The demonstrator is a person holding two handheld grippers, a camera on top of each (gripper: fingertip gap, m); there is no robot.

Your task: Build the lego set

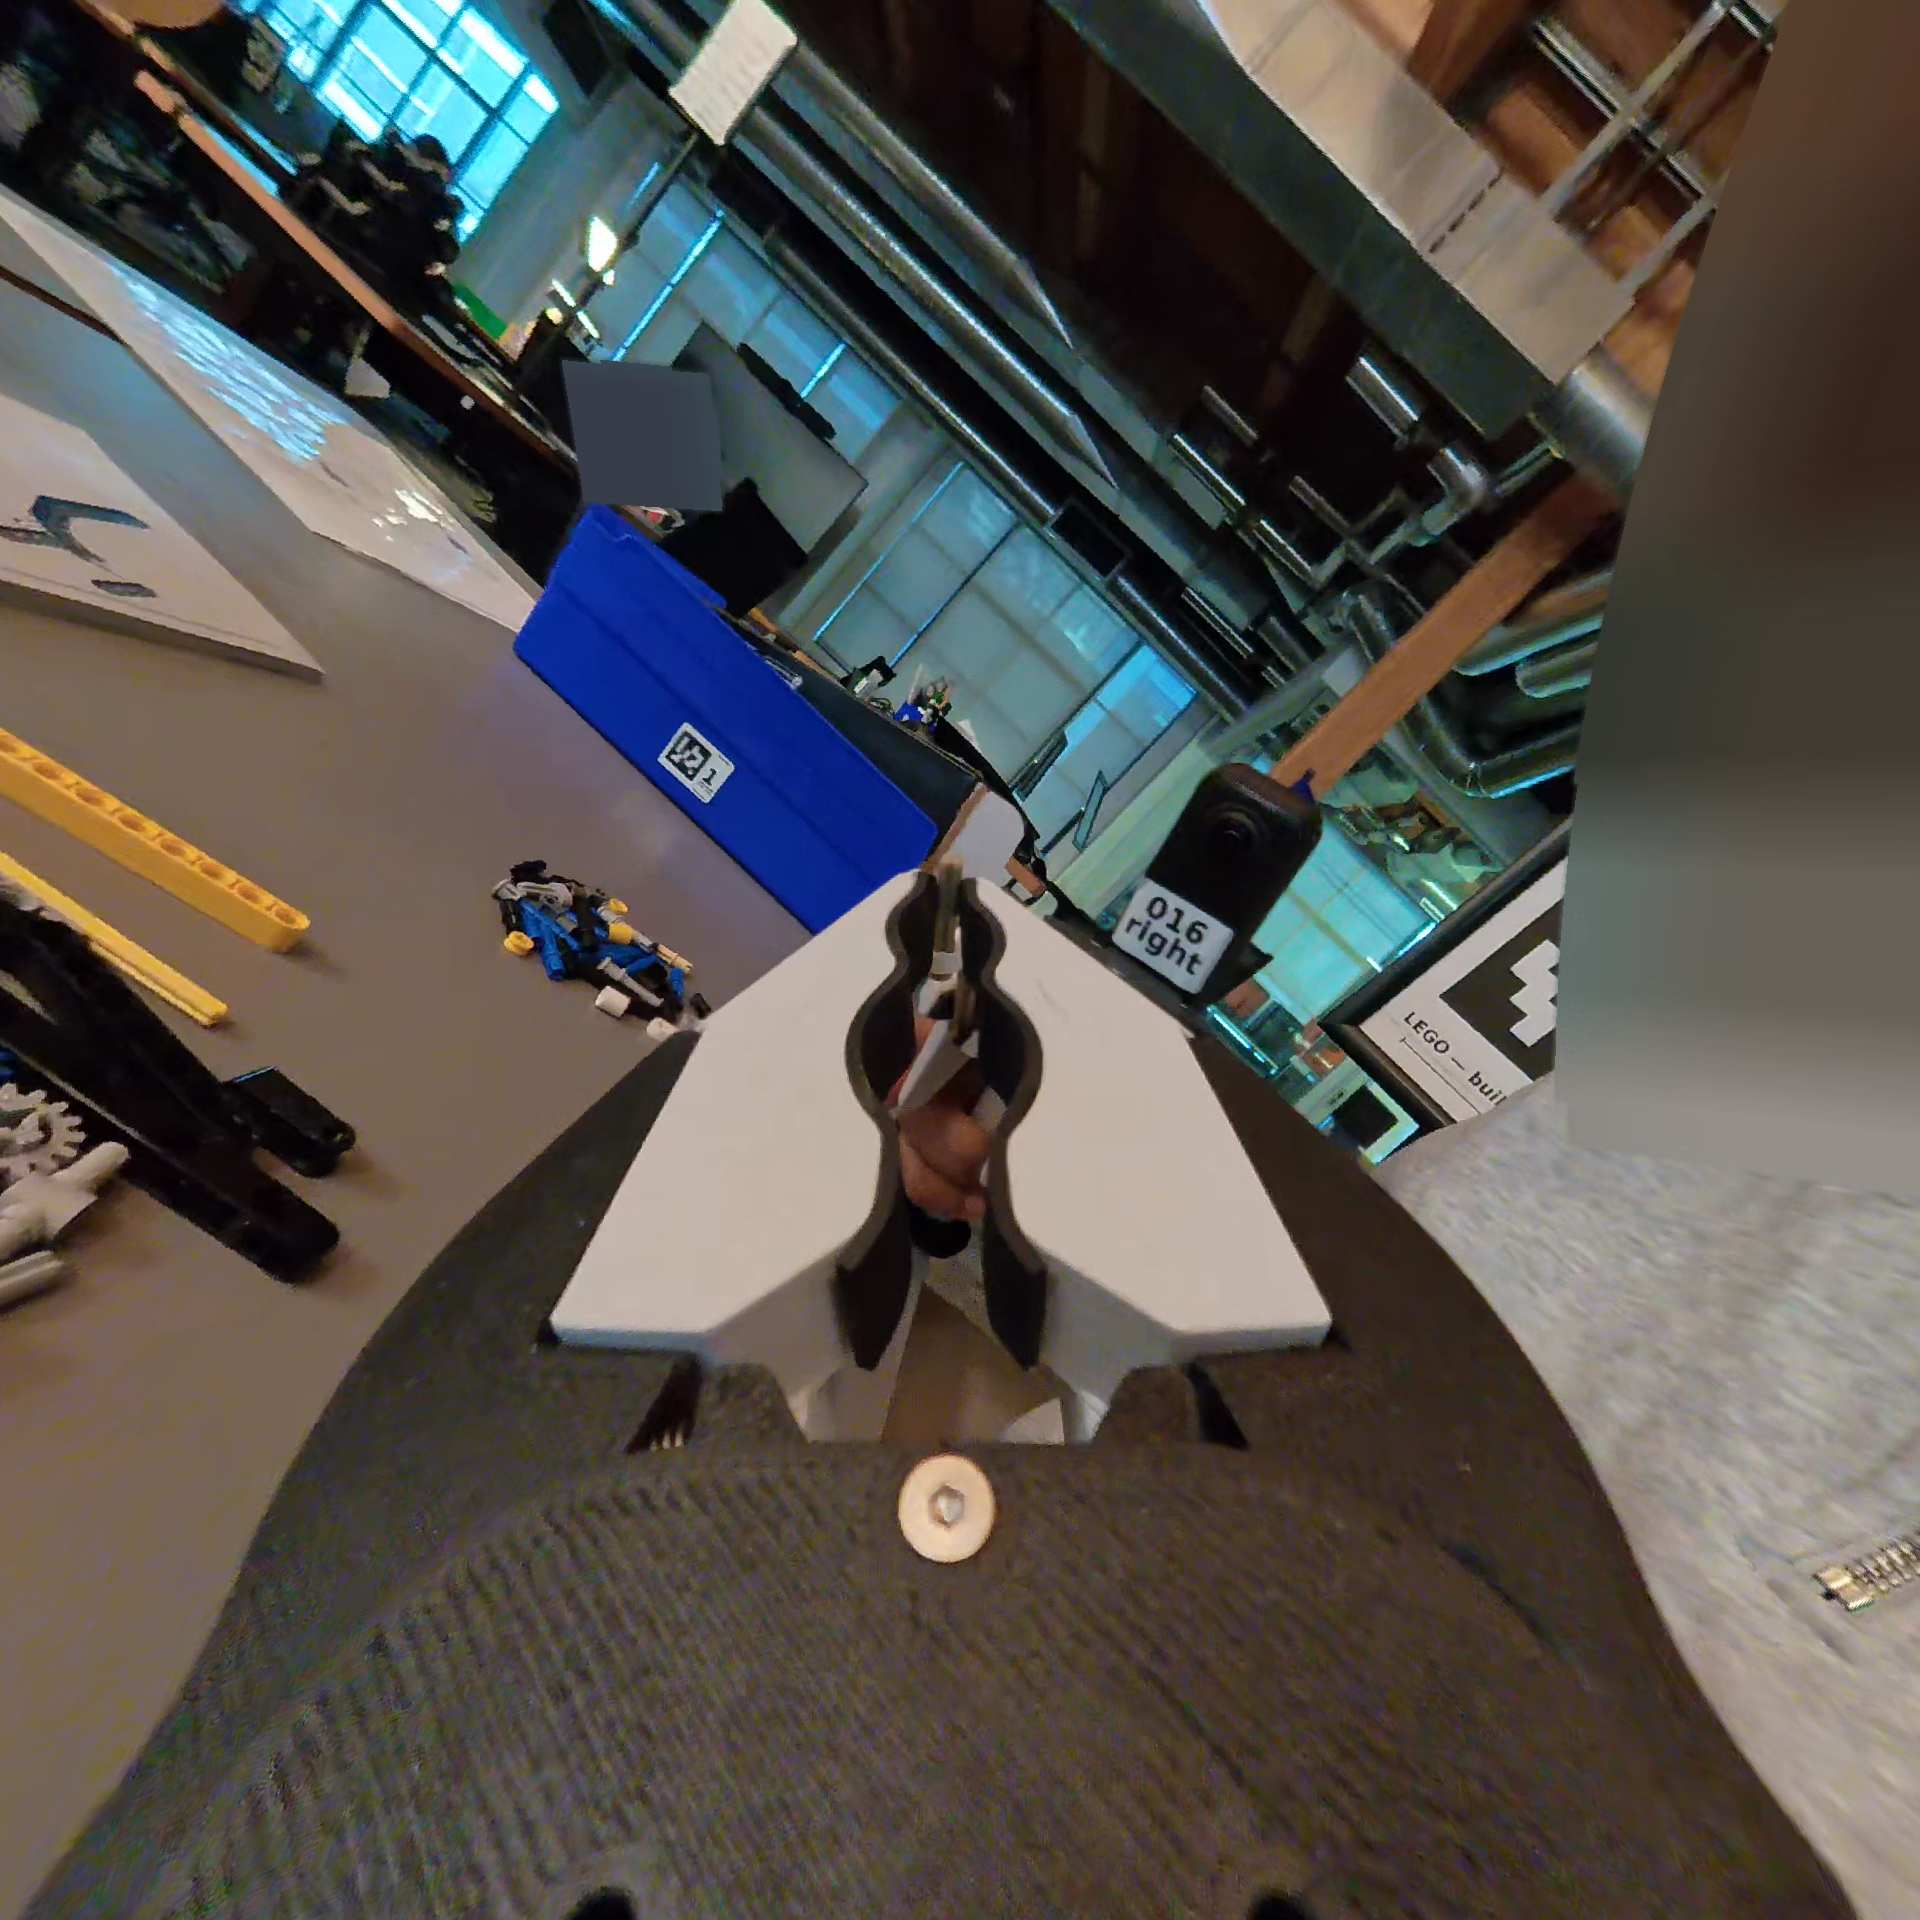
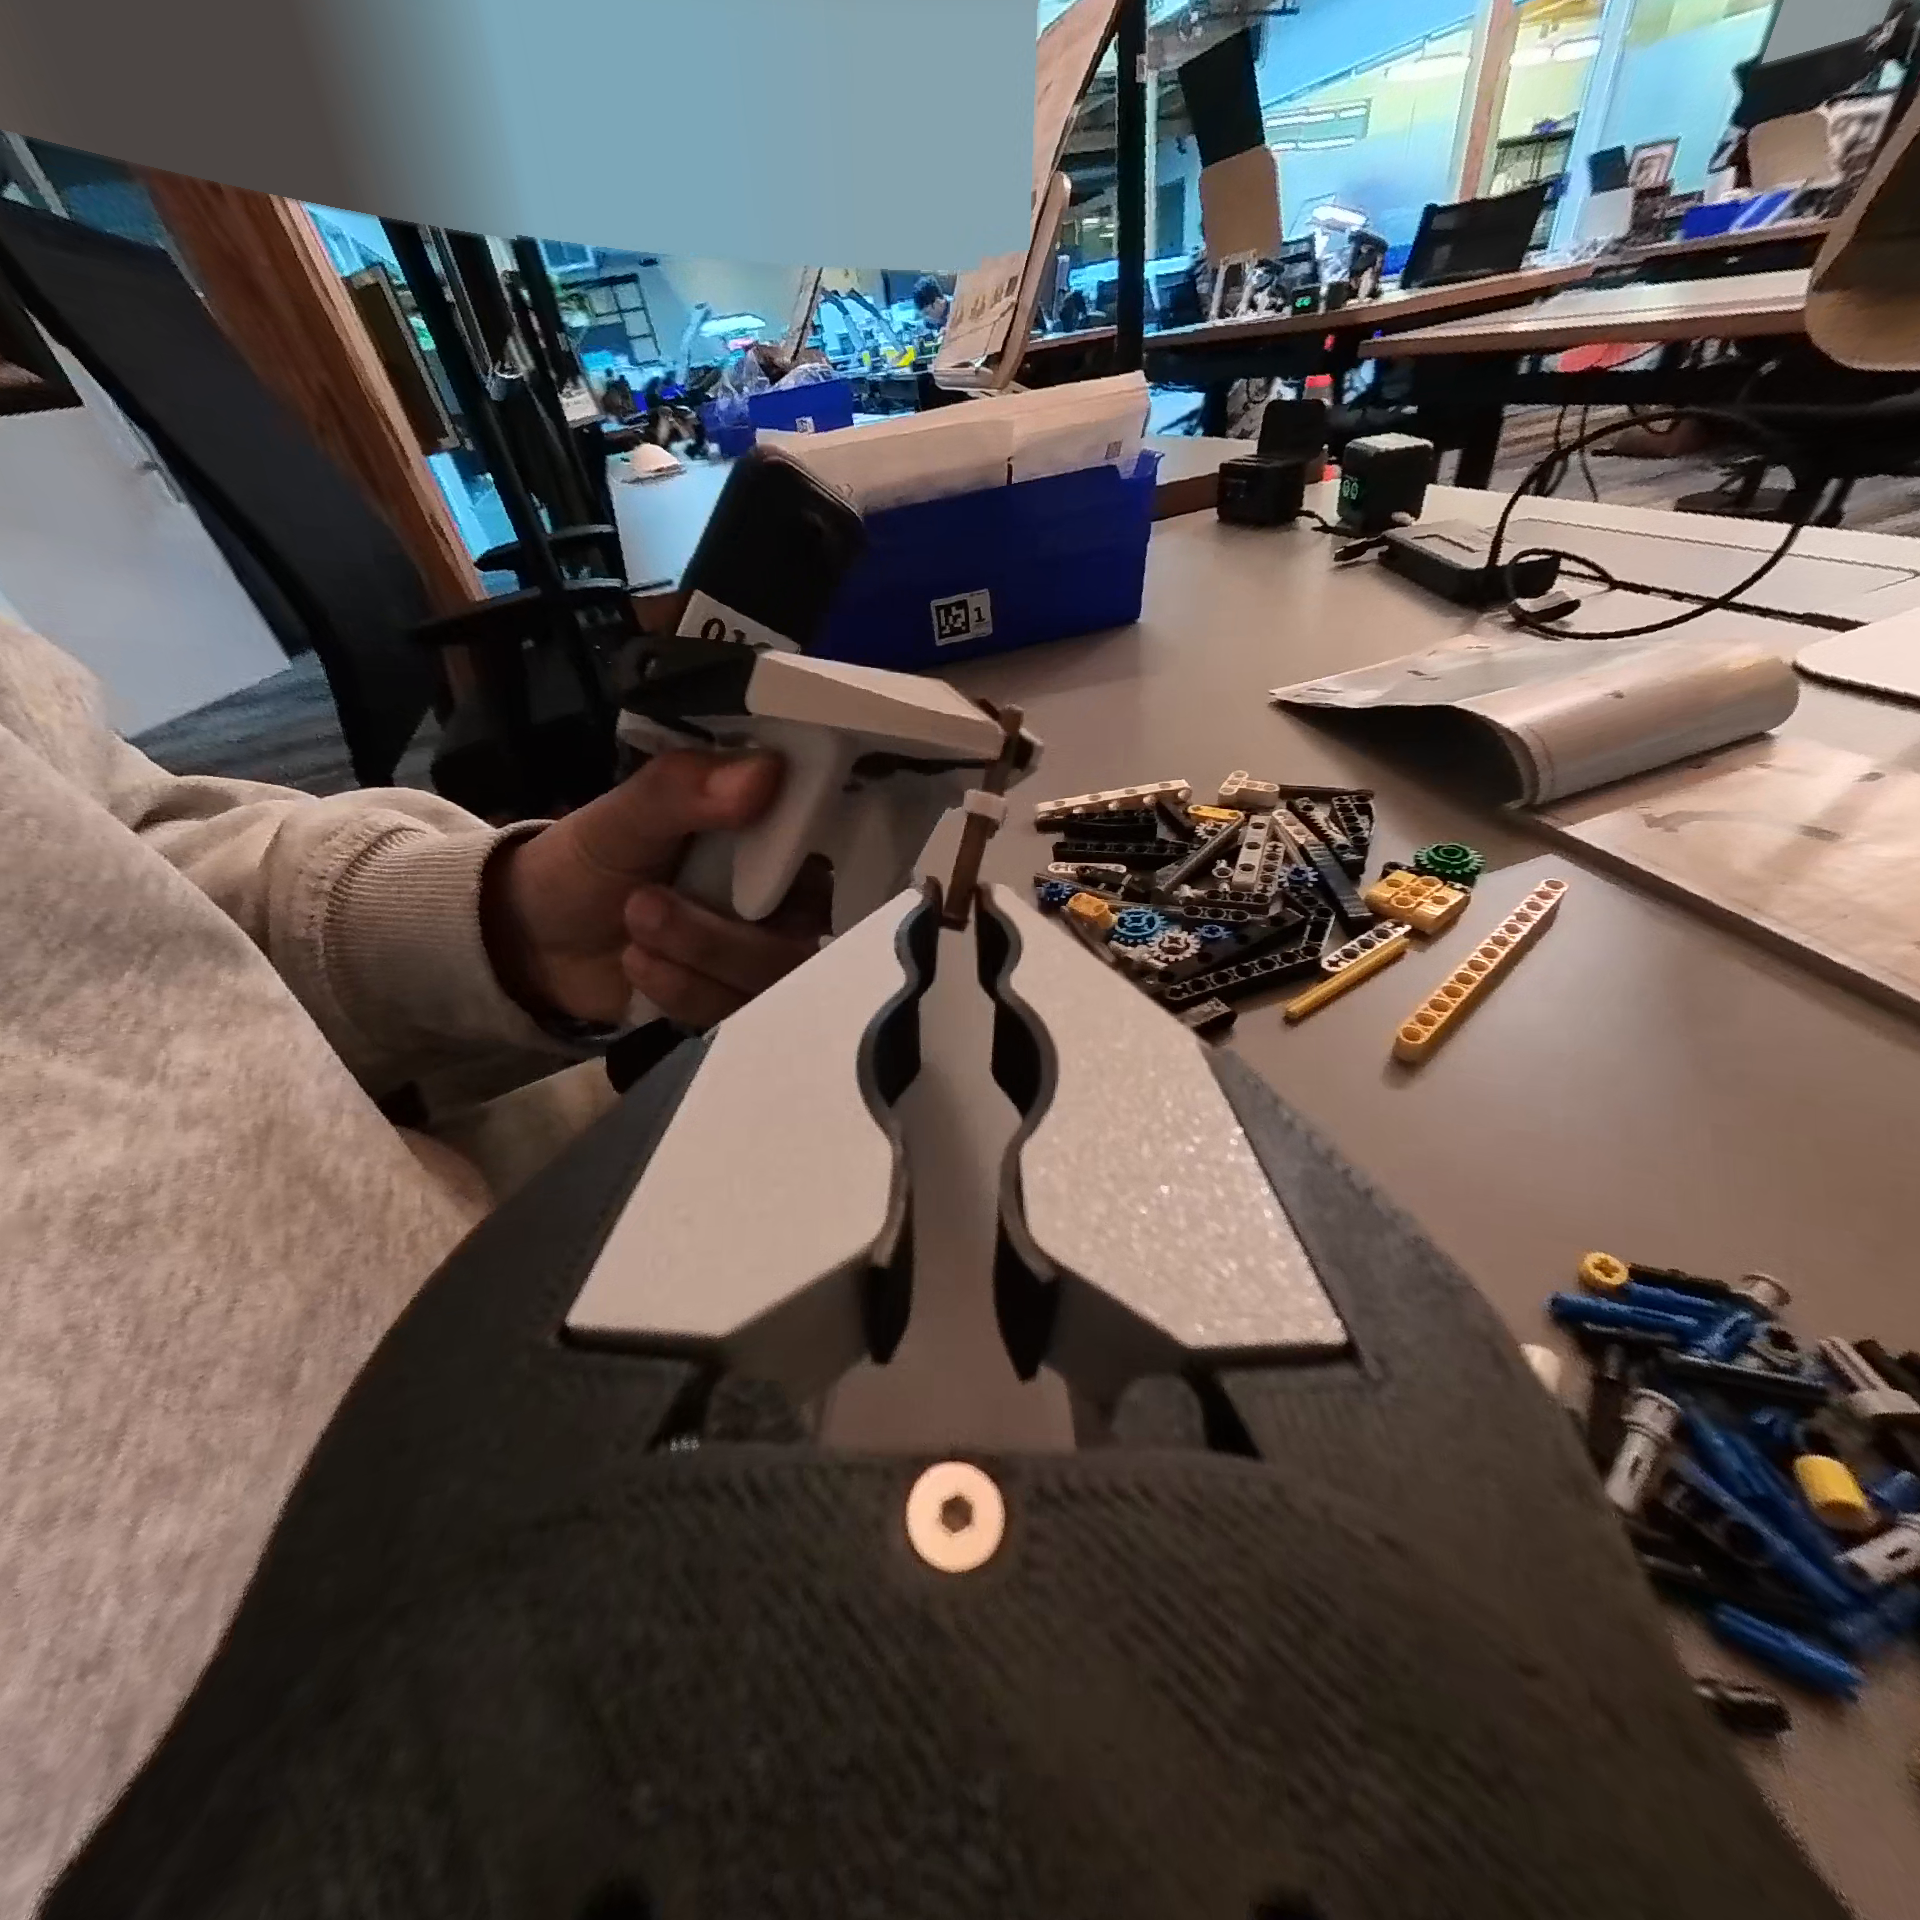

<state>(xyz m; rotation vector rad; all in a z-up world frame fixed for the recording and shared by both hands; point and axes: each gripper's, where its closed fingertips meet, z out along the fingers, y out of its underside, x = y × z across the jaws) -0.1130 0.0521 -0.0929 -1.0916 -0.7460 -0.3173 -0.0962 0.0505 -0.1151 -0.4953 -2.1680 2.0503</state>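
Both claws meet at frame centre. Right gripper point(image 2: 958, 909), seen in its own view, pinches the lower end of a thin brown rod point(image 2: 971, 844); left gripper point(image 2: 1013, 732), held in a hand point(image 2: 634, 894) at centre left, pinches the upper end, with a small white collar point(image 2: 985, 807) on the rod between them. In the left wrist view the left gripper point(image 1: 948, 894) is pressed together on the same rod point(image 1: 945, 920).

Grey table point(image 2: 1558, 1091) carries, from large to small: blue bin point(image 2: 997, 561) upper centre, instruction booklet point(image 2: 1538, 717) upper right, heap of beams and gears point(image 2: 1236, 894) at centre right, pile of blue pins point(image 2: 1756, 1455) lower right, yellow beam point(image 2: 1481, 971) beside the heap.

Progress, as judged: early. Only the collar sits on the rod; most parts lie loose. A partial black assembly point(image 1: 156, 1132) at the left edge of the left wrist view is cut off, so its extent is unclear. How firmly the collar is seated cannot be made out.
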